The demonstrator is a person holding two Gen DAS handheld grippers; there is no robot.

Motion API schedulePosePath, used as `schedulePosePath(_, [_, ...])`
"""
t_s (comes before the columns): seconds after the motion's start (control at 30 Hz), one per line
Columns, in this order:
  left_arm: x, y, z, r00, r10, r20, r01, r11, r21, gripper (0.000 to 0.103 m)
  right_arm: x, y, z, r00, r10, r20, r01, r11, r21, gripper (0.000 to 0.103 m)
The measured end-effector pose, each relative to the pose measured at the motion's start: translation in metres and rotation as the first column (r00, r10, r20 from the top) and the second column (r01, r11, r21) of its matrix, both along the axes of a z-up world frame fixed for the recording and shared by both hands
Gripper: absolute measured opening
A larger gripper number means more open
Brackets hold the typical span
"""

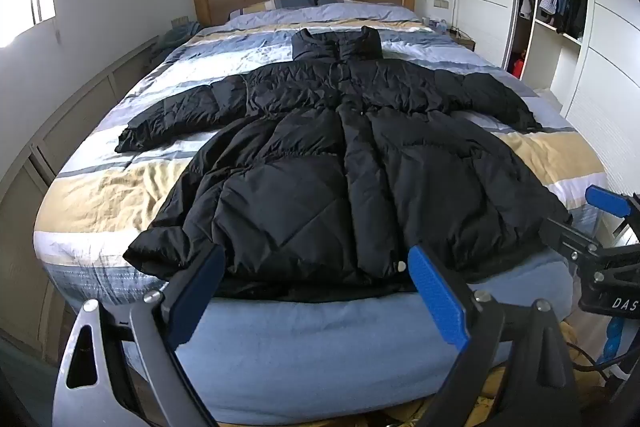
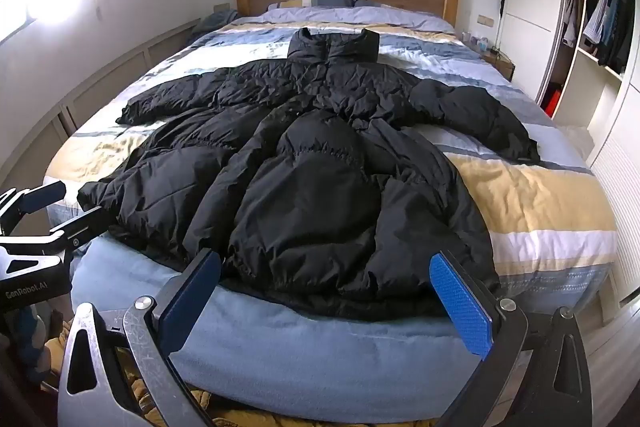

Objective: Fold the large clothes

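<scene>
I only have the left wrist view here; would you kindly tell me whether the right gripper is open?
Observer: Yes, the right gripper is wide open and holds nothing; the hem of the black quilted puffer jacket shows between its blue fingers.
Operator: Thank you. That gripper hides the bed's right foot corner from me; does the hem reach it?
Observer: No, the hem ends short of that corner, and a bare stretch of the striped blue, white and yellow duvet lies between them.
</scene>
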State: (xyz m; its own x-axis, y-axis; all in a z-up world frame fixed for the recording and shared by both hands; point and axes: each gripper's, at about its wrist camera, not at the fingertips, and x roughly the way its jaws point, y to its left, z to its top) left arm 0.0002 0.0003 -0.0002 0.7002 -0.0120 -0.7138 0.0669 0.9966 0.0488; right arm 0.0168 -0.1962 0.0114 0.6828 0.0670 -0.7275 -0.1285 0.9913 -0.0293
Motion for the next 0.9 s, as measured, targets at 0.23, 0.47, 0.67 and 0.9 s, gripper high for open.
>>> schedulePosePath(0.23, [0.0,0.0,0.0,1.0,-0.003,-0.003,0.003,1.0,-0.002,0.094,0.002,0.002,-0.002,1.0,-0.001,-0.005,0.001,1.0,-0.004,0.103])
schedulePosePath(0.47, [0.001,-0.007,-0.009,1.0,-0.006,-0.012,0.006,1.0,0.001,0.094,0.005,0.001,0.005,1.0,-0.003,-0.009,0.003,1.0,-0.002,0.103])
schedulePosePath(0.67, [0.004,-0.003,-0.012,0.999,-0.012,-0.033,0.012,1.0,-0.019,0.094,0.005,0.003,-0.01,1.0,0.002,-0.012,-0.003,1.0,-0.004,0.103])
schedulePosePath(0.9, [0.006,-0.004,-0.014,0.999,-0.018,-0.046,0.017,1.0,-0.022,0.094,0.01,0.004,-0.007,1.0,0.005,-0.026,-0.005,1.0,-0.004,0.103])
